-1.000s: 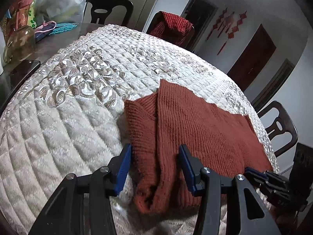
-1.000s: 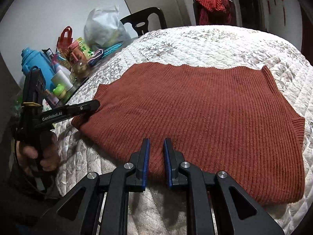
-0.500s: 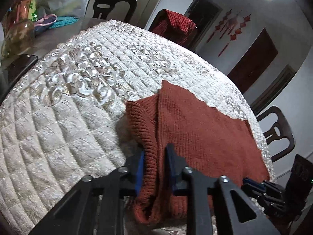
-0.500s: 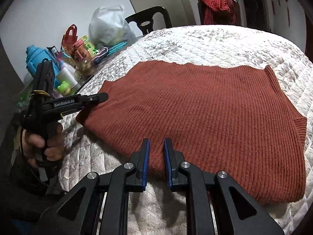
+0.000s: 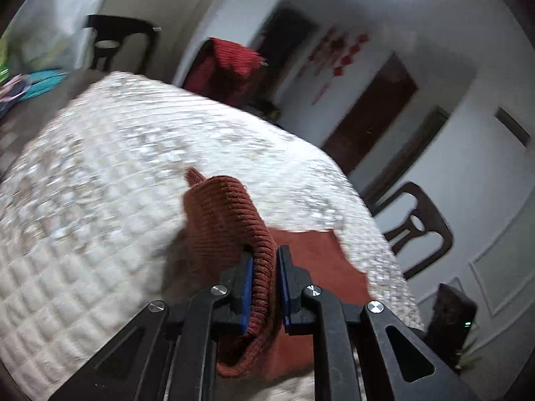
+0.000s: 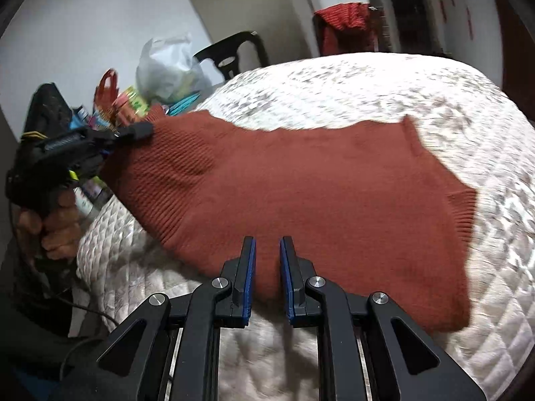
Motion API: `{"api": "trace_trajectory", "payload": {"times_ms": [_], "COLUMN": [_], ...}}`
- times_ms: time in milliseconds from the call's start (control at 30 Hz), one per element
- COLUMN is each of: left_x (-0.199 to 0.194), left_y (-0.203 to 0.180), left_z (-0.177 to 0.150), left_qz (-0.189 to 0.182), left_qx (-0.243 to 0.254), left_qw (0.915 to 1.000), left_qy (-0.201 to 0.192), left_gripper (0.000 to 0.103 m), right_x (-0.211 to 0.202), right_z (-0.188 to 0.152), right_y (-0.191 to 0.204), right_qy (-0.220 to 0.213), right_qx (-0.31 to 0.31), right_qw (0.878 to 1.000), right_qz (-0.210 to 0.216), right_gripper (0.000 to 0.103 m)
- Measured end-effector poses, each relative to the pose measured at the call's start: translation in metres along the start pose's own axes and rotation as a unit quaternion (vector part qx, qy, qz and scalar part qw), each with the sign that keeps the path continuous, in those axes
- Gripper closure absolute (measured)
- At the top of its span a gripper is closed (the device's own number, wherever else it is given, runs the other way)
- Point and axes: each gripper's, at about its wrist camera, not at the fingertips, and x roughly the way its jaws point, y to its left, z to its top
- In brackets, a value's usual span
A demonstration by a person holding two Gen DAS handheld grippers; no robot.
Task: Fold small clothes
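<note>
Clamping on knit: left gripper has its blue-padded jaws closed to a narrow gap, a bunched fold of the rust-red ribbed knit sweater pinched between them. In the left wrist view that fold rises toward 12 o'clock above the cream quilted table cover; the rest of the garment lies flat toward 4 o'clock. The right wrist view shows the same gripper at 9 o'clock, with the sweater's corner lifted off the cover. Right gripper is nearly closed, jaws a small gap apart, the sweater's near hem between the tips; actual grip can't be confirmed. The sweater body spreads flat from centre to 3 o'clock. Clutter of bags and bottles at 10 o'clock, blurred.
</note>
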Motion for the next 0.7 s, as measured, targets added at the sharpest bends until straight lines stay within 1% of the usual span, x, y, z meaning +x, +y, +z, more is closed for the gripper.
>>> {"api": "trace_trajectory", "payload": {"times_ms": [133,200,300,333,367,400,467,500,533,567,600,633,700], "left_x": [0.035,0.060,0.101,0.110,0.112,0.108,0.096,0.089,0.081,0.070,0.062,0.053,0.039], "left_y": [-0.036,-0.046,-0.049,-0.049,-0.050,-0.052,-0.052,-0.052,-0.052,-0.052,-0.050,-0.046,-0.037], "left_z": [-0.002,-0.010,-0.028,-0.034,-0.036,-0.036,-0.030,-0.027,-0.024,-0.021,-0.018,-0.016,-0.014], "left_qz": [-0.032,-0.042,-0.052,-0.056,-0.058,-0.060,-0.079,-0.083,-0.084,-0.084,-0.083,-0.078,-0.051], "left_qx": [0.035,0.043,0.039,0.038,0.036,0.038,0.030,0.030,0.035,0.040,0.042,0.044,0.047], "left_qw": [0.9983,0.9962,0.9899,0.9879,0.9875,0.9879,0.9886,0.9891,0.9903,0.9916,0.9925,0.9937,0.9966], "left_qy": [0.032,0.062,0.125,0.140,0.142,0.138,0.125,0.118,0.105,0.090,0.079,0.067,0.044], "left_gripper": [0.088,0.088,0.088,0.088,0.088,0.088,0.087,0.086,0.083,0.083,0.081,0.078,0.076], "right_x": [-0.015,-0.020,-0.023,-0.024,-0.024,-0.025,-0.027,-0.028,-0.028,-0.027,-0.028,-0.027,-0.027], "right_z": [-0.005,-0.010,-0.015,-0.016,-0.017,-0.017,-0.016,-0.014,-0.013,-0.011,-0.009,-0.007,-0.004], "right_y": [-0.017,-0.024,-0.033,-0.035,-0.036,-0.037,-0.038,-0.039,-0.040,-0.039,-0.039,-0.039,-0.036], "right_qy": [-0.015,-0.018,-0.016,-0.015,-0.014,-0.013,-0.016,-0.019,-0.021,-0.025,-0.028,-0.031,-0.034], "right_qx": [0.023,0.035,0.053,0.056,0.059,0.060,0.063,0.067,0.070,0.073,0.077,0.079,0.085], "right_qw": [1.000,0.999,0.998,0.998,0.998,0.998,0.998,0.998,0.997,0.997,0.997,0.996,0.995], "right_qz": [-0.016,-0.022,-0.026,-0.026,-0.025,-0.024,-0.018,-0.012,-0.006,0.003,0.013,0.022,0.043], "right_gripper": [0.088,0.088,0.088,0.088,0.088,0.088,0.086,0.082,0.077,0.073,0.067,0.066,0.066]}}
